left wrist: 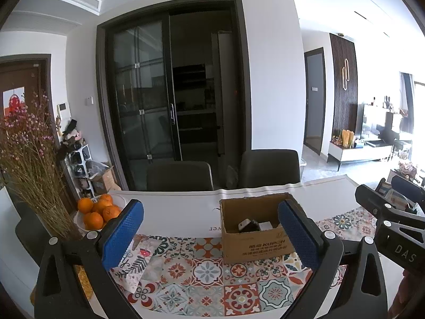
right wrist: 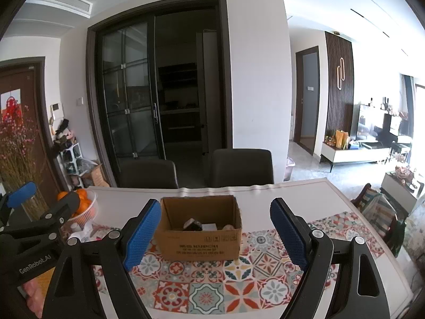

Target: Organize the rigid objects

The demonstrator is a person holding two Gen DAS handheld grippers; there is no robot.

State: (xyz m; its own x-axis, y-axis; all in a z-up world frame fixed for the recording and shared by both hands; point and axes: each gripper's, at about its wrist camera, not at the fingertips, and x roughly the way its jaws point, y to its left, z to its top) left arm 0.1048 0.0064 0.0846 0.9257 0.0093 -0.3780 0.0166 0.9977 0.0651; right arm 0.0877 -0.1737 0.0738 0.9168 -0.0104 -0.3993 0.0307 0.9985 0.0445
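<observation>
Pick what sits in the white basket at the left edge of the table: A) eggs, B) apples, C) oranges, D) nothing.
C: the white basket is heaped with round oranges, beside the dried flowers and well left of the cardboard box.

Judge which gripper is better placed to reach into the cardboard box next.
Right, probably: the cardboard box sits centred between the open right gripper; for the left gripper, also open, it lies off-centre.
</observation>
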